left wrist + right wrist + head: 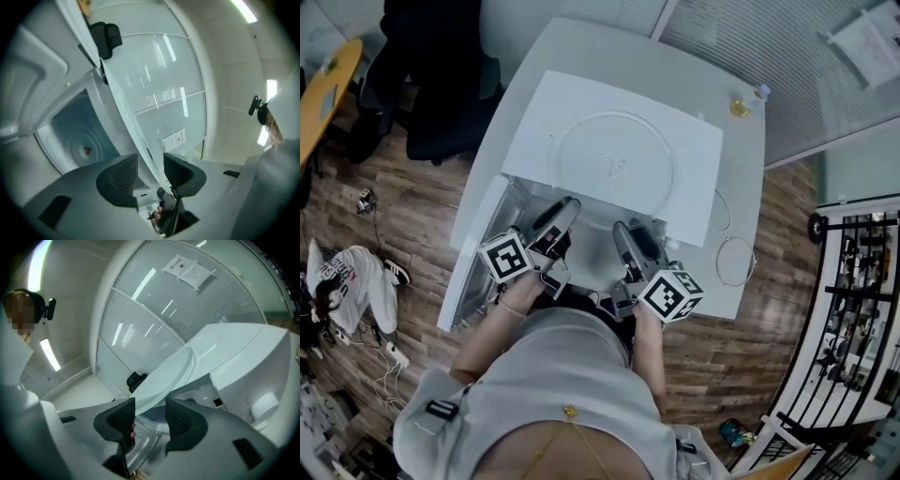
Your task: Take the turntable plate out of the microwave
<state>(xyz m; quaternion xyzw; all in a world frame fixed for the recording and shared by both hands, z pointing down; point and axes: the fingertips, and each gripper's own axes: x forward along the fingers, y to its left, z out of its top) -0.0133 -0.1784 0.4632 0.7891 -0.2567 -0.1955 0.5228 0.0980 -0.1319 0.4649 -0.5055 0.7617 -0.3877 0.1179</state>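
The clear glass turntable plate (614,164) lies flat on top of the white microwave (544,122), outside the oven. In the head view both grippers reach in at its near rim, the left gripper (570,208) by the near-left edge and the right gripper (621,230) by the near edge. In the right gripper view the plate (173,376) passes edge-on between the jaws of the right gripper (150,416) with a gap beside it. In the left gripper view a thin white edge runs between the spread jaws of the left gripper (150,171). The bare oven cavity (84,145) shows to the left.
The microwave door (478,272) hangs open at the front left. The microwave stands on a white desk (741,187) with a small bottle (748,101) and a cable loop (736,261). A black chair (441,84) stands at the left, and a metal rack (862,309) at the right.
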